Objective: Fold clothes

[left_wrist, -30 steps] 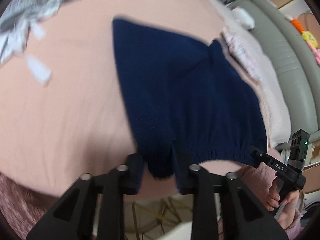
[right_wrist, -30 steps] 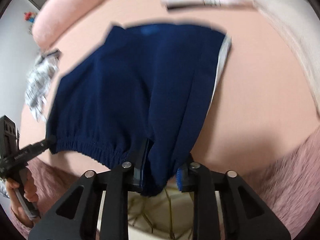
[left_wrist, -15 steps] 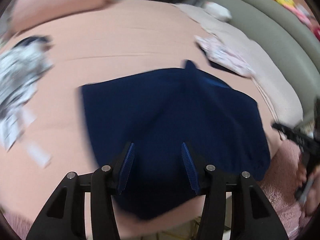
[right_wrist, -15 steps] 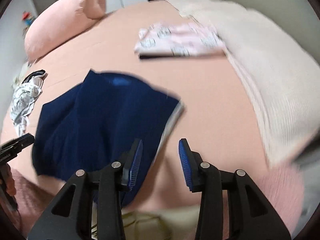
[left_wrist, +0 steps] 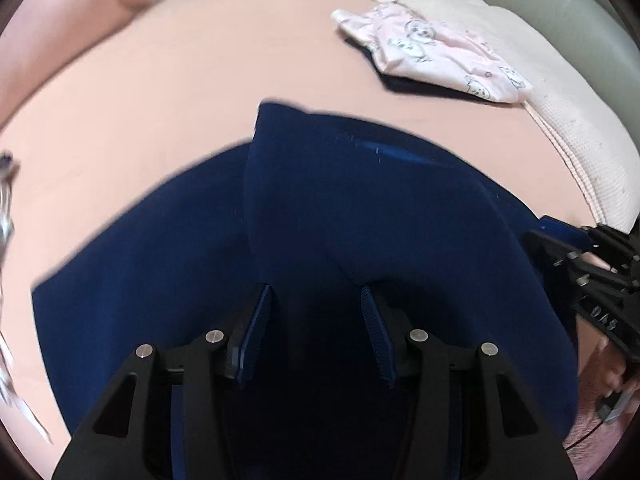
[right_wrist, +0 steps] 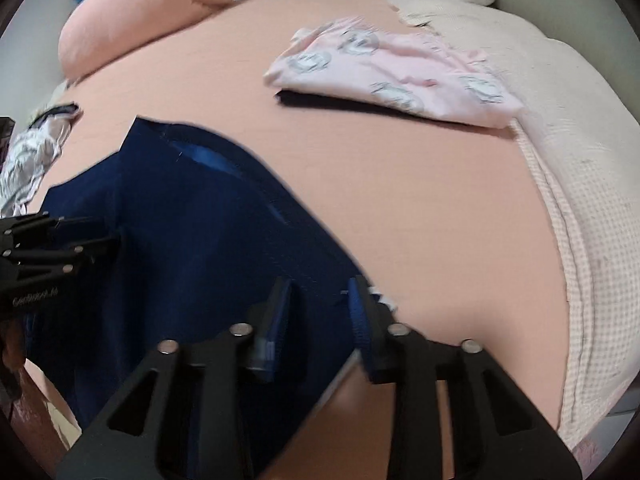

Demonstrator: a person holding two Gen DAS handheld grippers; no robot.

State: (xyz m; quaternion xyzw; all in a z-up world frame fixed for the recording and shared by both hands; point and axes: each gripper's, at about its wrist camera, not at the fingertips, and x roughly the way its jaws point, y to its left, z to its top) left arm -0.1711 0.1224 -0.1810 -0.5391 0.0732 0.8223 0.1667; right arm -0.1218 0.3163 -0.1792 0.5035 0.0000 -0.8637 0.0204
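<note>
Dark navy shorts (left_wrist: 340, 216) lie spread on the peach bed sheet (left_wrist: 168, 92), one leg lapped over the other. My left gripper (left_wrist: 314, 300) hovers open over their near middle, with nothing between its blue pads. In the right wrist view the same shorts (right_wrist: 192, 232) fill the lower left, and my right gripper (right_wrist: 320, 296) stands open over their right edge, where a pale lining shows. Each gripper also appears in the other's view: the right gripper (left_wrist: 592, 272) at the far right, the left gripper (right_wrist: 44, 248) at the far left.
A folded pink printed garment (right_wrist: 396, 76) lies farther back on the sheet, beside a cream waffle blanket (right_wrist: 560, 128). A pink bolster pillow (right_wrist: 136, 12) is at the back left. A grey-and-white crumpled garment (right_wrist: 28, 152) sits at the left. A hand (left_wrist: 608, 372) holds the right gripper.
Both grippers have let go of the shorts' waistband and opened. The shorts dropped flat onto the sheet, and both grippers now hover over them.
</note>
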